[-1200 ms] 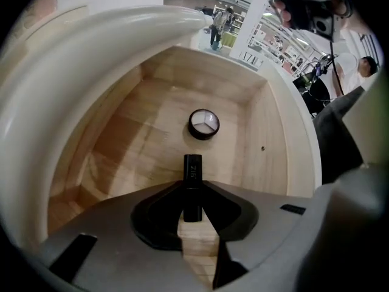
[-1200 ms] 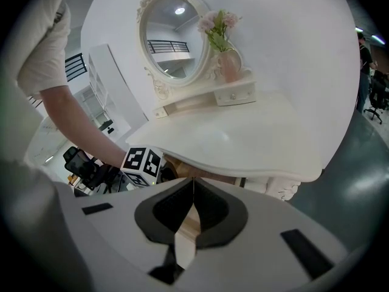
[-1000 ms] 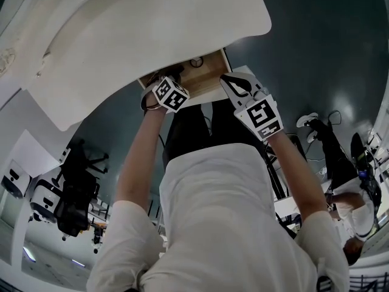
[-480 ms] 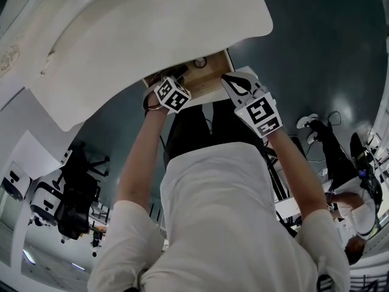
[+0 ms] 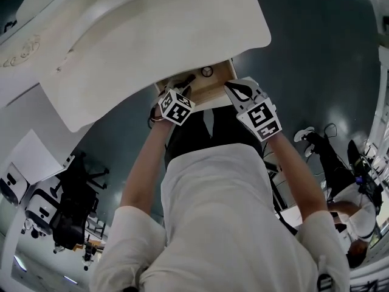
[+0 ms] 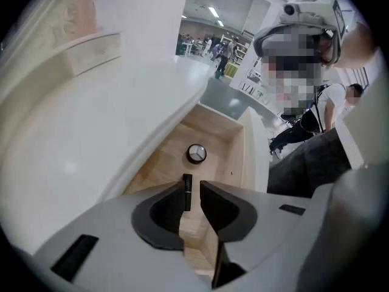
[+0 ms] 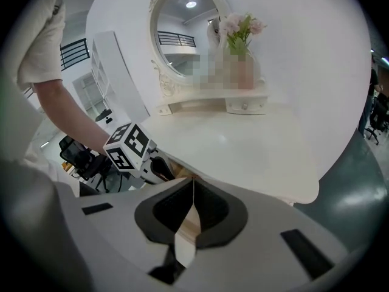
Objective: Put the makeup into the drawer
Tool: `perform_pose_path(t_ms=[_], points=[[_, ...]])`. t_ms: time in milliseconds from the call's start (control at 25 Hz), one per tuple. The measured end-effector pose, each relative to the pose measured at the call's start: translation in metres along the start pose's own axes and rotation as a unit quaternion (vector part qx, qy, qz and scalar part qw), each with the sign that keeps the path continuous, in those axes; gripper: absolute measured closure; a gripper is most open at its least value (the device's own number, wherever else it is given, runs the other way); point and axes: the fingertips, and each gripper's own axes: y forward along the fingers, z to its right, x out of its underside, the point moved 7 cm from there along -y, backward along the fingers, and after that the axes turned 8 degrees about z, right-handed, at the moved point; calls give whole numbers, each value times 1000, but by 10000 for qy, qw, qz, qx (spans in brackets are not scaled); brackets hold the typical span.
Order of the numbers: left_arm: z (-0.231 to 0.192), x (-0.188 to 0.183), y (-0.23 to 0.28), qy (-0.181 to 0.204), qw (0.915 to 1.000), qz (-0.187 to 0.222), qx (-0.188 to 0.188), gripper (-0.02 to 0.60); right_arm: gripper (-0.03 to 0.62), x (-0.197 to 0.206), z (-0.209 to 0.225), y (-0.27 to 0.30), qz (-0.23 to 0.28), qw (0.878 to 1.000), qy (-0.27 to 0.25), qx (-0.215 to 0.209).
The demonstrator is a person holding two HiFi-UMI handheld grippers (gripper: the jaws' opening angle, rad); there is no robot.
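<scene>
The wooden drawer [image 5: 214, 93] stands pulled out from under the white vanity top. On its floor [image 6: 163, 158] lie a round compact [image 6: 196, 154] [image 5: 207, 72] and a black lipstick tube [image 6: 188, 190]. My left gripper [image 6: 193, 186] hangs above the drawer and points steeply down. Its jaws are closing with a narrow gap between them. The lipstick shows through that gap but rests on the wood below, apart from the pads. My right gripper [image 7: 193, 181] [image 5: 237, 87] is at the drawer's front right with its tips together and nothing between them.
The white vanity top [image 5: 152, 29] [image 7: 243, 145] overhangs the drawer. An oval mirror [image 7: 188, 32], a vase of flowers [image 7: 242, 32] and a small shelf [image 7: 246, 106] stand at its back. Office chairs [image 5: 67, 205] and a person [image 5: 340, 163] are on the dark floor around.
My left gripper has lifted up out of the drawer toward me. The compact now shows in full on the drawer floor. The right gripper has shifted slightly.
</scene>
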Motion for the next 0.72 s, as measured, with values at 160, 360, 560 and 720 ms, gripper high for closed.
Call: perform_pose_path(t_ms=[160,360,560,720], points=[[4,-9,-35,-184,9986,491,-26,514,565,-14,-9,-7,108,9998,-74,129],[3,-16,-78,-278,9932,1126,-140,538,566,-29,-13,-19,233,9988,268,333],[-5,-20,-116,-449,9833,1750,-231,555,566,-45,-13,-33,426,9965,318,643],[-8,-21,-139,-625,9722,2244,-232,563,565,-49,-14,-43,559,9940,380,865]])
